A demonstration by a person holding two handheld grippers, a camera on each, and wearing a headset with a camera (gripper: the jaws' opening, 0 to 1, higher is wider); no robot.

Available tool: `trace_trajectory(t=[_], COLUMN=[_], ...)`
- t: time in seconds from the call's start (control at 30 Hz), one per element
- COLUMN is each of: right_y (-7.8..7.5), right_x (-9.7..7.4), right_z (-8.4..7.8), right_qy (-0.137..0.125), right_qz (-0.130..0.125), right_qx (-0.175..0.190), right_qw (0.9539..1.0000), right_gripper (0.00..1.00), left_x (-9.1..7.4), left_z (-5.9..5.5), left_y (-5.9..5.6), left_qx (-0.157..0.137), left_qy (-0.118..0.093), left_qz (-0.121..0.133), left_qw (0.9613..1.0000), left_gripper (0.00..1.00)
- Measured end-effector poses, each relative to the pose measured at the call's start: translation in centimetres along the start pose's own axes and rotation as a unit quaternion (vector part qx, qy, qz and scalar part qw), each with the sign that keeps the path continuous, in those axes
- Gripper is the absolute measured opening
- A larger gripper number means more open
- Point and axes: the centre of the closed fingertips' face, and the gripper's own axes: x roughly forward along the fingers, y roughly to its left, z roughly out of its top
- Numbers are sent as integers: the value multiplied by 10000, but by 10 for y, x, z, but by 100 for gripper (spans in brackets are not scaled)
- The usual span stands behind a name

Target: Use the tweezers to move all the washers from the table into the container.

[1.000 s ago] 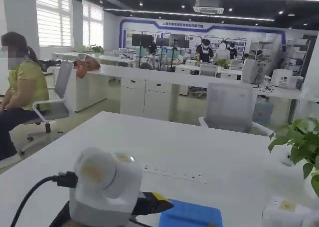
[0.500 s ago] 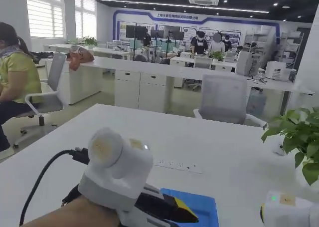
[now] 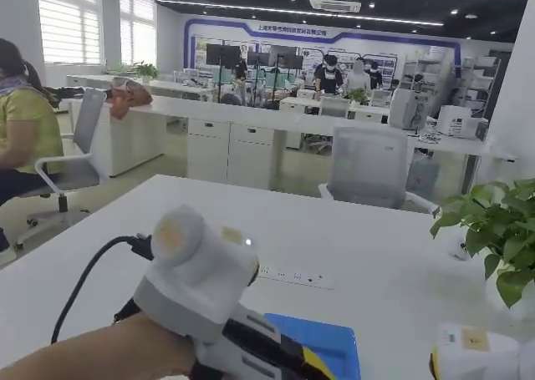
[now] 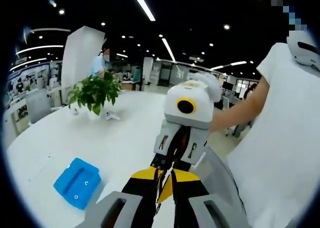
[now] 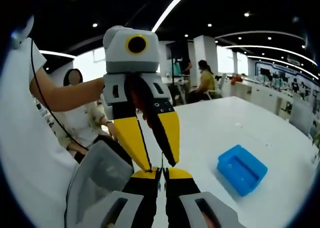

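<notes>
Where the person's forearm enters low on the left, the left gripper [image 4: 166, 174] reaches over the white table [image 3: 376, 255], jaws a narrow slit apart. The blue container [image 3: 326, 347] lies flat just right of its tips, between the two grippers. The right gripper [image 5: 163, 173] faces the left one, tips near, jaws together. Beyond both, bare tabletop runs to the far edge, broken by a socket strip [image 3: 292, 276]. A potted plant [image 3: 493, 230] stands further right.
</notes>
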Motion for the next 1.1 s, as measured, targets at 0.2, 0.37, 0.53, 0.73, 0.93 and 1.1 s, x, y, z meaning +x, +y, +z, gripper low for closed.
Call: trace_trajectory(t=[0.2, 0.37, 0.53, 0.73, 0.93, 1.1], right_y=[5, 8, 8, 7, 4, 6], right_x=[1, 1, 4, 10, 13, 14], right_z=[-6, -11, -14, -8, -13, -24], right_qy=[171, 267, 283, 73, 54, 161], right_qz=[71, 78, 74, 20, 63, 94], right_qx=[-160, -211, -150, -64, 230, 333], right_qw=[9997, 9994, 9995, 10000, 9997, 9993], right_gripper=[1, 1, 2, 3, 5, 6], left_x=[1, 2, 3, -5, -8, -8], left_z=[-5, -9, -13, -14, -9, -3], left_y=[-3, -5, -2, 3, 3, -1], left_qx=[91, 290, 436, 536, 520, 550], left_qy=[25, 161, 345, 456, 408, 400], left_qz=[-95, -96, 103, 195, 174, 63], left_qw=[9999, 9994, 9984, 9973, 9977, 9977], left_gripper=[0, 0, 0, 0, 0, 0])
